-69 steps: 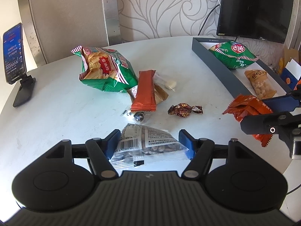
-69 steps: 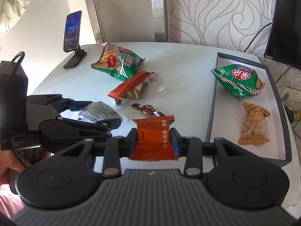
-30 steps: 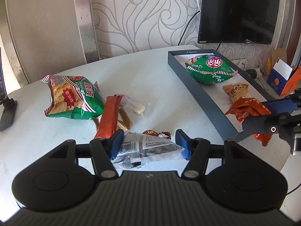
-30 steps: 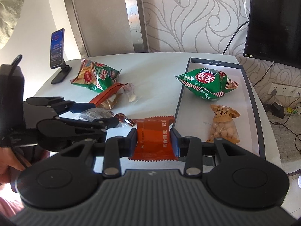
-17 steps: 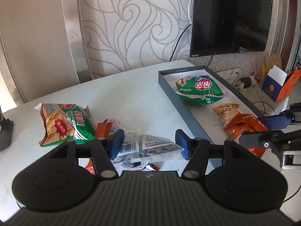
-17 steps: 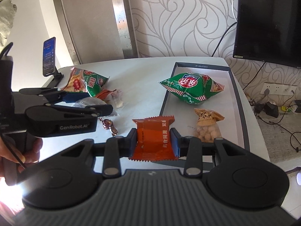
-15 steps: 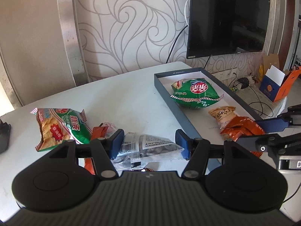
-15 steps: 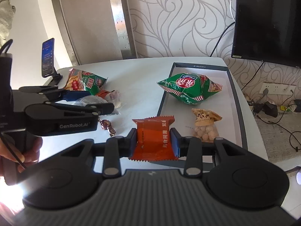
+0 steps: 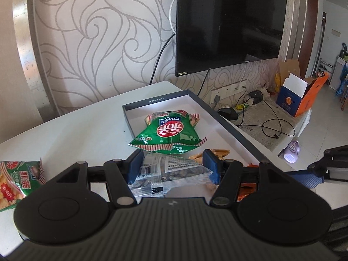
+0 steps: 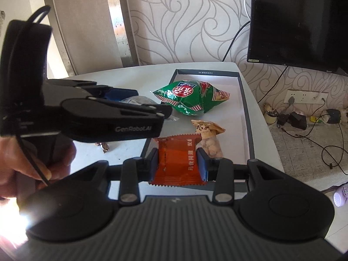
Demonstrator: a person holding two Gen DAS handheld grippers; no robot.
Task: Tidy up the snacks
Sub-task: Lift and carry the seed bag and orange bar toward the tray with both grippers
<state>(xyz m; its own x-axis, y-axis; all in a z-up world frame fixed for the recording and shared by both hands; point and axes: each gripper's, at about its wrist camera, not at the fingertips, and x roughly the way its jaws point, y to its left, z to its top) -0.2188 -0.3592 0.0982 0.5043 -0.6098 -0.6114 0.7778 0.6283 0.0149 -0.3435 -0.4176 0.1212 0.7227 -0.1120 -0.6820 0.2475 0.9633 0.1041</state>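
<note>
My left gripper [image 9: 173,166] is shut on a clear seed packet [image 9: 174,174] and holds it over the near end of the dark tray [image 9: 219,117]. My right gripper [image 10: 178,163] is shut on an orange snack packet [image 10: 177,158], held above the tray's [image 10: 245,113] near left edge. A green chip bag [image 9: 169,133] lies in the tray, and it also shows in the right wrist view [image 10: 191,100]. A tan nut packet [image 10: 208,138] lies in the tray beyond the orange packet. The left gripper [image 10: 150,108] shows at the left of the right wrist view.
Another green chip bag [image 9: 15,180] lies on the white table [image 9: 76,134] at the left. A wrapped candy [image 10: 104,146] lies on the table left of the tray. A TV [image 9: 228,21] hangs on the wall behind. Cables and boxes [image 9: 298,95] lie on the floor at the right.
Both grippers have moved right and forward with their packets, from over the table to over the tray. The loose snacks on the table have dropped out of view to the left.
</note>
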